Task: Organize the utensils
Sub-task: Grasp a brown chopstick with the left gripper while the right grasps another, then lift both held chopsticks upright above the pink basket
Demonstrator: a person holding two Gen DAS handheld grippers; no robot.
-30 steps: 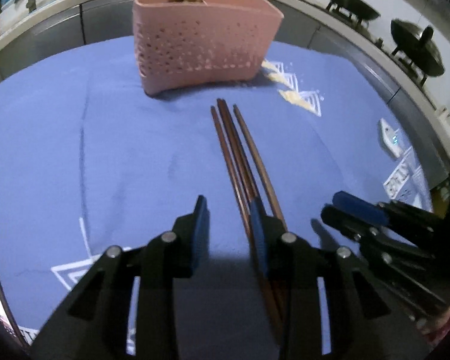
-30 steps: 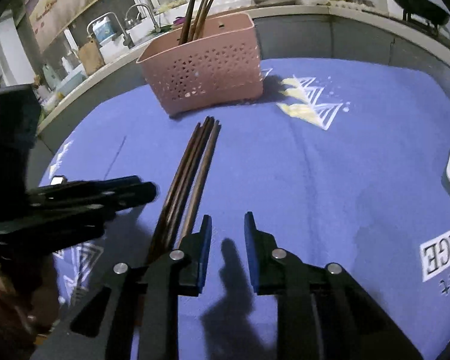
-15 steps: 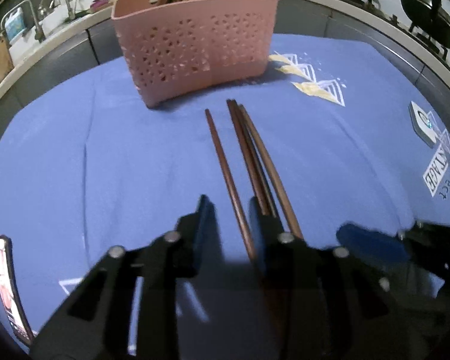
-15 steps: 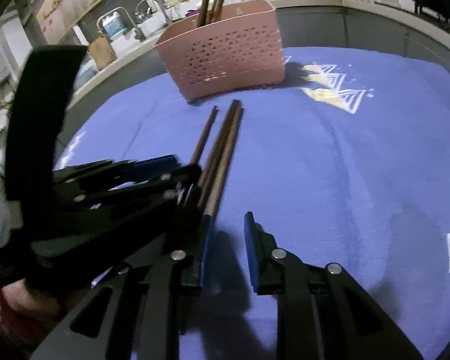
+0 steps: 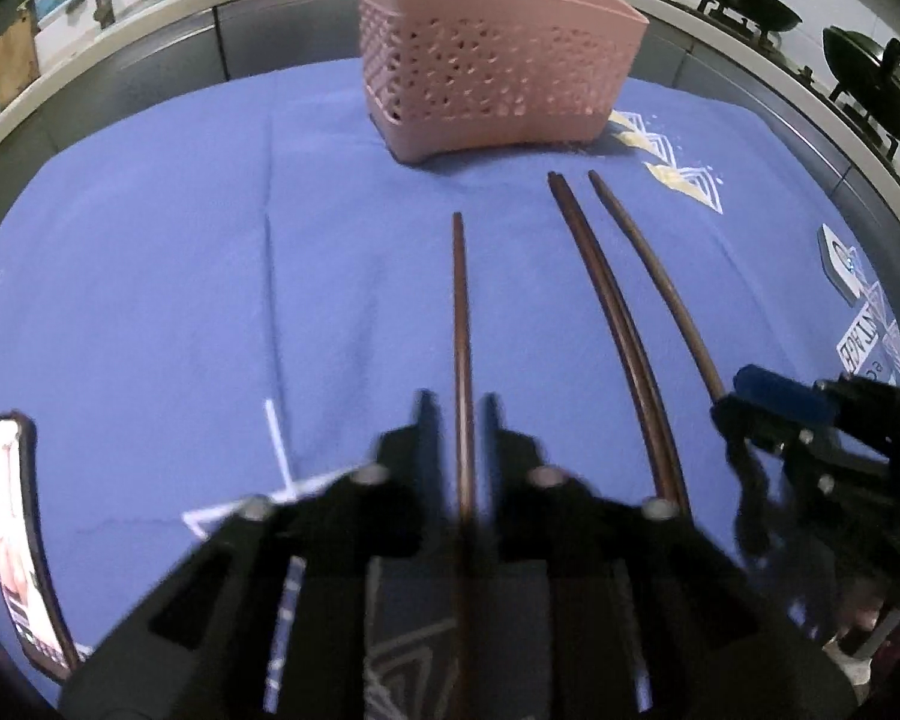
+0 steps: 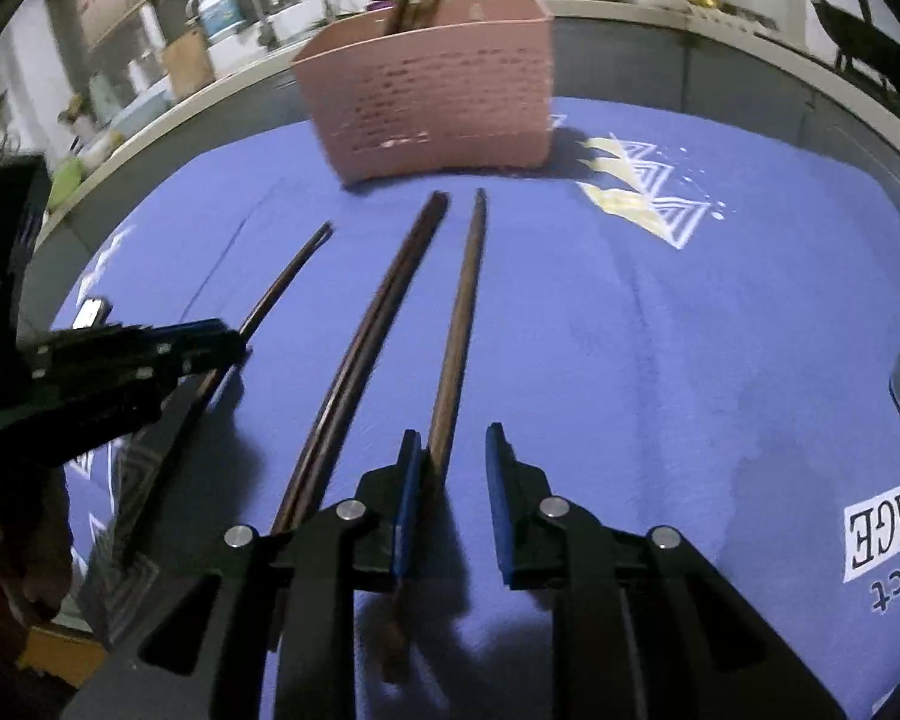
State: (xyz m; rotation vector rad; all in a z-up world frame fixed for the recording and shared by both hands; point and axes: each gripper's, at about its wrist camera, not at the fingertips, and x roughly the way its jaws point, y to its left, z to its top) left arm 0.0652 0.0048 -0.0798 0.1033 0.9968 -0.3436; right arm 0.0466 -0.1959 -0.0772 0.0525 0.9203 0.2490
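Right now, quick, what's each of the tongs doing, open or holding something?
Left tongs: open, straddling the leftmost chopstick, not clamped.
Right tongs: open, the rightmost chopstick beside its left finger, not gripped.

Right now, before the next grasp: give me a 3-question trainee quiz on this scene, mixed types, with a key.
1. Multiple choice: how many chopsticks lie loose on the blue cloth? A two, B four, C six.
2. True or false: the pink basket is empty.
3. Short answer: which flat device lies on the cloth to the left of the left tool?

Key
1. B: one lies between the left tool's fingers, two lie touching in the middle, and one lies on the far right.
2. False: more chopsticks stand in it.
3. The phone.
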